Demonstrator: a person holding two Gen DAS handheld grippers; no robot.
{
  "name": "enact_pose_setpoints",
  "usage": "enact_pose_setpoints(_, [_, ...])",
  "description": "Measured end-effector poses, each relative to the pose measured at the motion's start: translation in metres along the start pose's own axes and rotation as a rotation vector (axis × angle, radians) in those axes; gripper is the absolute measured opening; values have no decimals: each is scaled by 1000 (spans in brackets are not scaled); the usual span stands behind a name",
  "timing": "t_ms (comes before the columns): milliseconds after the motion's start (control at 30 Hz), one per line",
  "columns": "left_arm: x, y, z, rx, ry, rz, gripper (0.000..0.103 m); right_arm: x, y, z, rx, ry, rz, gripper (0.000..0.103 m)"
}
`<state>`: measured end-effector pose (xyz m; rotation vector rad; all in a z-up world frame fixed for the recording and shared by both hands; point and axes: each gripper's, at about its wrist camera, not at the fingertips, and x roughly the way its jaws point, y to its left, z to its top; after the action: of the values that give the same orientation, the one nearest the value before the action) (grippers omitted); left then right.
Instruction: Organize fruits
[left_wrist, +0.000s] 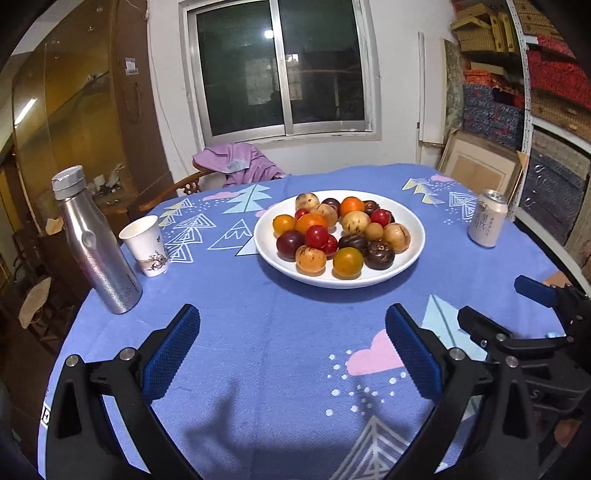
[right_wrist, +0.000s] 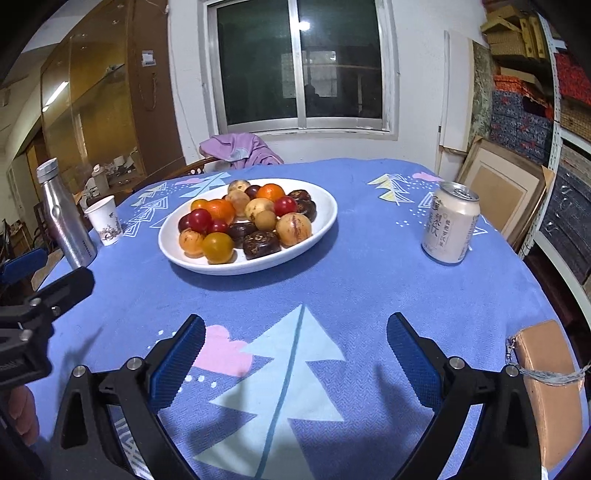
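A white plate (left_wrist: 406, 258) sits mid-table, heaped with several fruits (left_wrist: 347, 262): orange, red, dark purple and tan ones. In the right wrist view the plate (right_wrist: 325, 206) and its fruits (right_wrist: 218, 248) lie ahead and to the left. My left gripper (left_wrist: 291, 349) is open and empty, low over the blue cloth in front of the plate. My right gripper (right_wrist: 295, 356) is open and empty, also short of the plate. The right gripper shows at the right edge of the left wrist view (left_wrist: 495, 310).
A steel bottle (left_wrist: 92, 243) and a paper cup (left_wrist: 146, 245) stand at the left. A drink can (left_wrist: 487, 218) stands at the right, near in the right wrist view (right_wrist: 450, 229). A tan pouch (right_wrist: 546, 387) lies at the table's right edge. A chair with purple cloth (left_wrist: 240, 162) stands behind.
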<state>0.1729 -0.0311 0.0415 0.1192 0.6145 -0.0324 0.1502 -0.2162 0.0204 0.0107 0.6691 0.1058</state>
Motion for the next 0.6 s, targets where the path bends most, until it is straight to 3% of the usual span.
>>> enact_pose_setpoints(167, [1, -5, -3, 14, 15, -45, 99, -2, 12, -3, -38, 13, 19, 100])
enact_pose_setpoints(600, [0, -12, -4, 15, 22, -71, 99, -5, 17, -4, -59, 4, 26, 100])
